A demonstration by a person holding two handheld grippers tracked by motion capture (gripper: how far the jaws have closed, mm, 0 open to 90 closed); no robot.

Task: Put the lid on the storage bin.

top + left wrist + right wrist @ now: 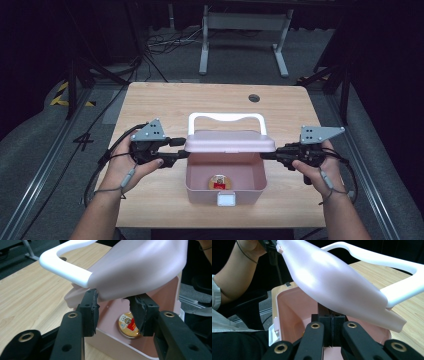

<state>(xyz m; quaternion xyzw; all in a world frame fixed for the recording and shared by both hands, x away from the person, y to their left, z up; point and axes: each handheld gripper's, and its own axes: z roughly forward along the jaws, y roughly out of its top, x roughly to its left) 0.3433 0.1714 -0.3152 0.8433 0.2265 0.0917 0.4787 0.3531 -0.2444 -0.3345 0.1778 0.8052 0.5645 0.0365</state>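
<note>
Starting nearest me, I see the open pink plastic box [224, 187] holding a small round gold tin [218, 182], its lid half raised. My left gripper [181, 148] spreads wide beside the pale pink hinged lid [230, 142]; my right gripper [266, 155] is pinched closed under its edge, though I can't tell if it truly grips. Beyond, the white handle [226, 119] tilts toward the wooden table [210, 97]'s far side; whether opening or closing remains, I can only guess.

Three cameras on one table

The high view looks forward and down over the wooden table [150, 107] from the person's side; each gripper view sits close in, facing inward from opposite ends; all three share the pink box [225, 170] [110, 315] [287, 312] and its lid [230, 142] [140, 267] [332, 282].
</note>
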